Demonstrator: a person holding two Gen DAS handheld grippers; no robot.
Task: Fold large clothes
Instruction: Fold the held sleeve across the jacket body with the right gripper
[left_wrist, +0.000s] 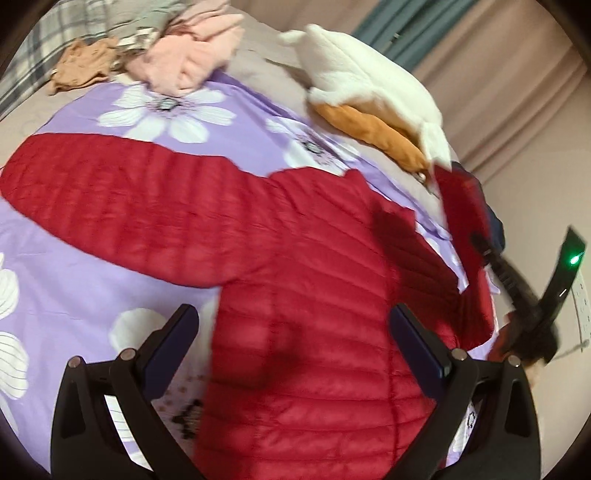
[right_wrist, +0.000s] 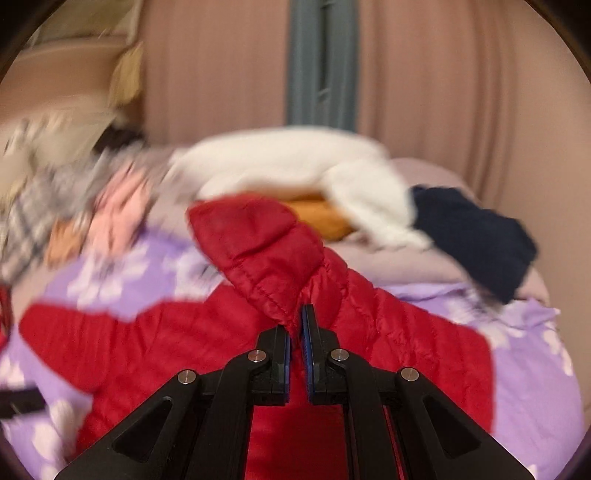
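- Through the left wrist camera, I am seeing the red quilted puffer jacket (left_wrist: 295, 295) lying spread on the purple bedsheet with white flower print (left_wrist: 74, 229), one sleeve stretching out to the left.
- My left gripper (left_wrist: 295, 343) is hovering over the jacket's body with its jaws spread wide and nothing between them; I cannot tell whether the fingertips (left_wrist: 181, 325) are touching the fabric.
- At the right edge I am catching the right gripper (left_wrist: 480, 243), dark and blurred, pinching the jacket's other sleeve, which is standing up off the sheet.
- Farther back, a white fleece garment (left_wrist: 369, 85) is lying on top of an orange-brown cloth (left_wrist: 373, 136), and a heap of pink clothing (left_wrist: 192, 59) is sitting near a small tan garment (left_wrist: 81, 66).
- Through the right wrist camera, I am watching my right gripper (right_wrist: 297, 332) clamping a seamed edge of the red jacket (right_wrist: 166, 354), its blue pads (right_wrist: 307, 332) nearly meeting on the fabric.
- The pinched part is rising as a raised fold ahead of the jaws, while the rest is lying flat on the purple sheet (right_wrist: 524, 369).
- Behind it, blurred, a white garment (right_wrist: 295, 162) is lying beside a dark navy cloth (right_wrist: 476, 236), with pinkish curtains (right_wrist: 443, 74) hanging beyond.
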